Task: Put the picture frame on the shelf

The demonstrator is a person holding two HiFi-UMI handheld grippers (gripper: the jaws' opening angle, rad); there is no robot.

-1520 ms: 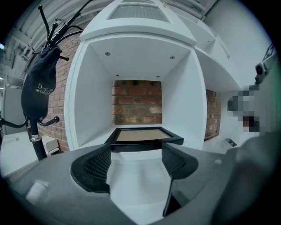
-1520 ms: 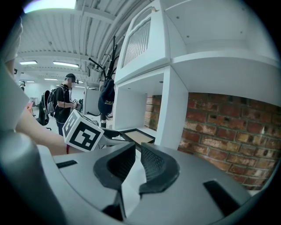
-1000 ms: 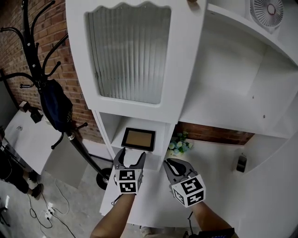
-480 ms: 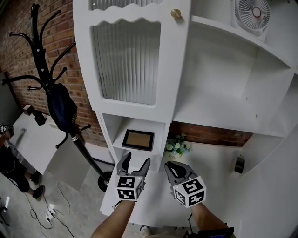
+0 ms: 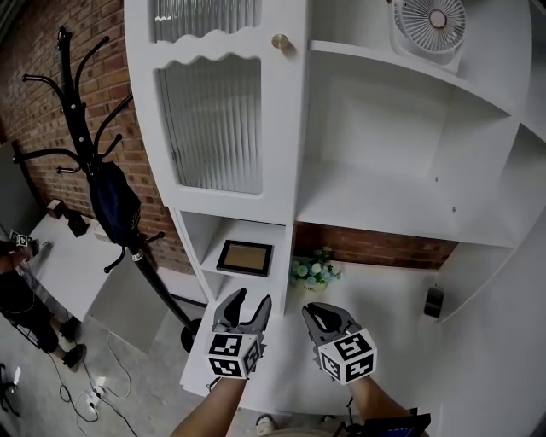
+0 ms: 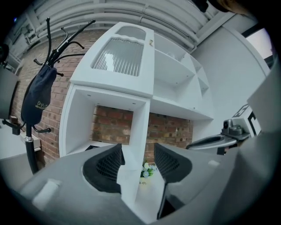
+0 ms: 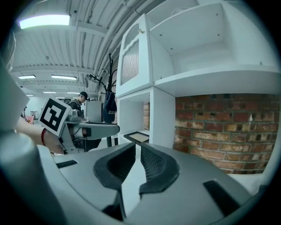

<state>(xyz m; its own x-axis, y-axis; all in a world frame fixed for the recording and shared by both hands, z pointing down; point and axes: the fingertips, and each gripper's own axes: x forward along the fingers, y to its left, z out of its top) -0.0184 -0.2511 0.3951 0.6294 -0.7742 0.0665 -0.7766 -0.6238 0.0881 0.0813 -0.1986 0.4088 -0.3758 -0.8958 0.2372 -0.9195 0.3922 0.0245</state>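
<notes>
The dark picture frame (image 5: pixel 245 257) lies flat on the floor of the low open compartment of the white shelf unit (image 5: pixel 189 230). It also shows past the jaws in the right gripper view as the picture frame (image 7: pixel 138 136). My left gripper (image 5: pixel 252 299) hovers just in front of that compartment and touches nothing. Its jaws are closing with nothing between them, and only the unit's upright shows beyond the left gripper (image 6: pixel 137 158). My right gripper (image 5: pixel 314 309) hangs beside it, shut and empty, as the right gripper view (image 7: pixel 137 151) confirms.
A small pot of flowers (image 5: pixel 314 270) stands on the white counter by the brick wall. A black coat rack (image 5: pixel 94 171) with a dark bag stands at left. A fan (image 5: pixel 431 21) sits on the top shelf, and a small dark object (image 5: pixel 433 300) on the counter at right.
My left gripper has drawn back a little from the frame and its jaws have narrowed. The frame stays on the shelf. The head view has tilted upward.
</notes>
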